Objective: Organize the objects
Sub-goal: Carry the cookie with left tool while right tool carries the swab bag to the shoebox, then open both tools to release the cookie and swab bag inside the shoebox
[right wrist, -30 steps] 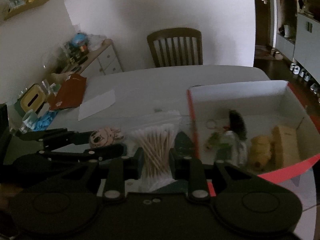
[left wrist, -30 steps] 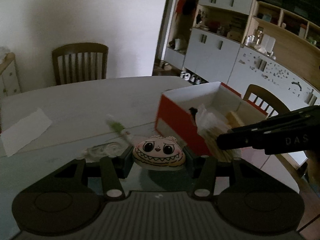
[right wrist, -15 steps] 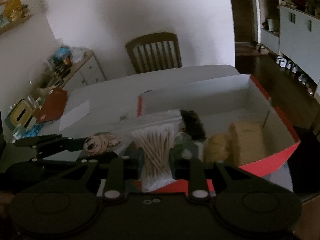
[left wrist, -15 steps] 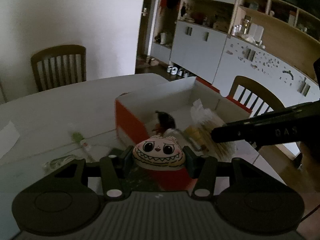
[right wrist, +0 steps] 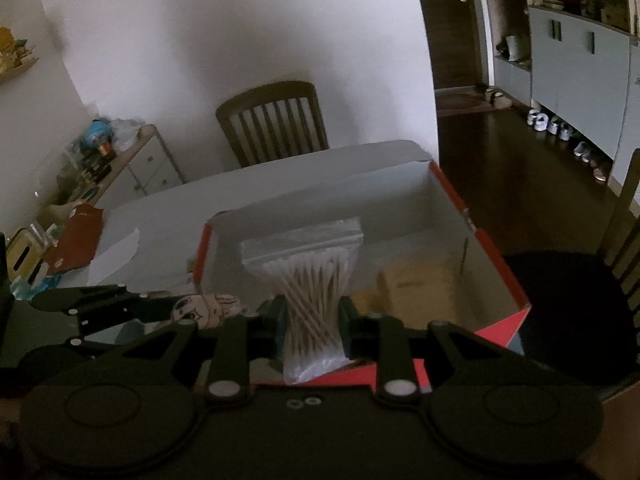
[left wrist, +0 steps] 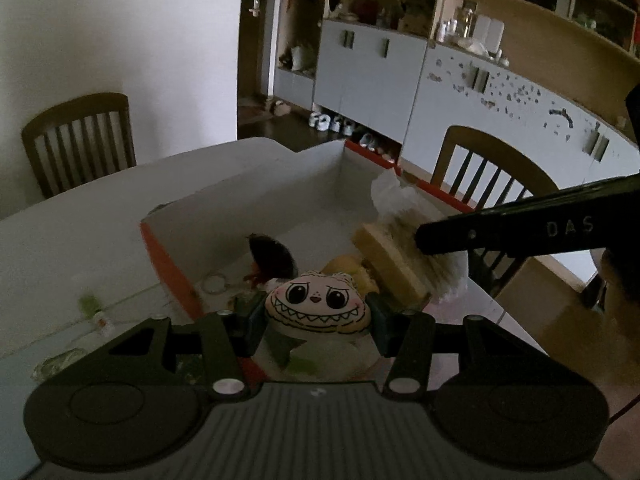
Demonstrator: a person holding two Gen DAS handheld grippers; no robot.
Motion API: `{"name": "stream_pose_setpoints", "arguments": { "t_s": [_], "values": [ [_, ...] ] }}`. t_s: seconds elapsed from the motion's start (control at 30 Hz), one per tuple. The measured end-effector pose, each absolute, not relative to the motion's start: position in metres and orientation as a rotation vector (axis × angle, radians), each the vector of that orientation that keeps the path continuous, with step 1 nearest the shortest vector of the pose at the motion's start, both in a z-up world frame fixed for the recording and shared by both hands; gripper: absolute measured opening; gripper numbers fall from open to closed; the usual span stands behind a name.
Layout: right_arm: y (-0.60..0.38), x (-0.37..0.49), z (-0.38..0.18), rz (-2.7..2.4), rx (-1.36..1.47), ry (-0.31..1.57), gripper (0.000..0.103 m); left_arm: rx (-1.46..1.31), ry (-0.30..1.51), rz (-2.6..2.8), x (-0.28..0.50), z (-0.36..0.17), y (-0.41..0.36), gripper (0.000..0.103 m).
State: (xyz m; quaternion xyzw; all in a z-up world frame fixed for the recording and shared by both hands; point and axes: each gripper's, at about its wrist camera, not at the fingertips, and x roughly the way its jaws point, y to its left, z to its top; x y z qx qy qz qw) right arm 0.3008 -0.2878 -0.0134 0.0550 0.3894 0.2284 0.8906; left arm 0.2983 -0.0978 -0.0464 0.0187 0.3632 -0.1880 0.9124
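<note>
Presently we find the table bearing an open red box, already part filled with a tan block, a dark tuft and smaller bits. Our right gripper is clamped on a bag of cotton swabs above the box interior; our left gripper is clamped on a grinning toy face over the near wall. Risks as we judge them: the slack bag may slip or snag on release, the toy may fall outside the wall, and the grippers, close together, may collide.

black grippers, silver screws, "das" lettering
</note>
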Motion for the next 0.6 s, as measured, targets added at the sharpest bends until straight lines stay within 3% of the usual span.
{"name": "stream_pose_setpoints", "arguments": {
  "t_s": [0.6],
  "values": [
    [-0.283, 0.369, -0.05, 0.479, 0.077, 0.905, 0.026, 0.129, 0.865, -0.331, 0.371, -0.077, -0.142, 0.051]
  ]
}}
